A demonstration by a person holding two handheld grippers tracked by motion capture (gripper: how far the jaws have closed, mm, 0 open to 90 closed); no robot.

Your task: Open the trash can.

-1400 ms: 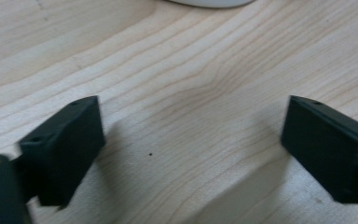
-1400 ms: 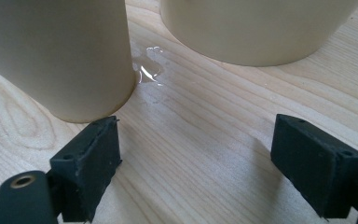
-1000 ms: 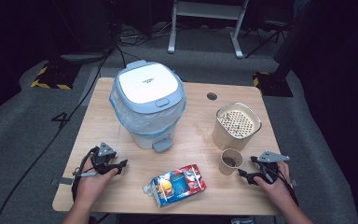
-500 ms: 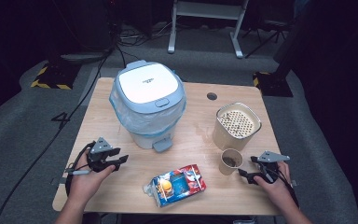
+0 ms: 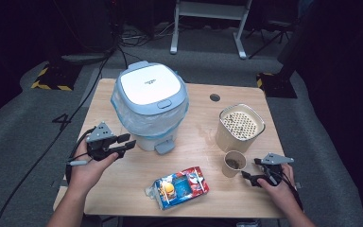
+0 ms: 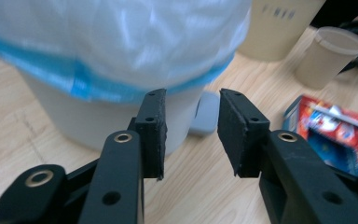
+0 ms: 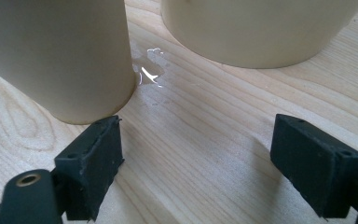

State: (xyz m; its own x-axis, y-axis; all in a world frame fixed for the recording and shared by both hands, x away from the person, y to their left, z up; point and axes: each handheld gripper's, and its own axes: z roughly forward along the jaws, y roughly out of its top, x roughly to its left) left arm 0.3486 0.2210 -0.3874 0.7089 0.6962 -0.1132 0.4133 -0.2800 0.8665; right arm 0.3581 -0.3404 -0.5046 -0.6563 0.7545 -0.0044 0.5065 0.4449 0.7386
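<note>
While my left claw (image 5: pixel 125 143) hangs just beside the pedal bin (image 5: pixel 150 106), jaws narrowed, just been closing, nothing between them, my right claw (image 5: pixel 251 170) rests wide on the surface (image 5: pixel 203 127) by the paper cup (image 5: pixel 233 163), gripping nothing. Cup sits right of the bin, snack packet (image 5: pixel 179 187) in front of it.

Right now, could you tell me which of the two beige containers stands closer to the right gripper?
The small paper cup, just left of the right gripper near the table's front edge. The taller beige container, with pale beads inside, stands behind it, farther from the gripper.
</note>
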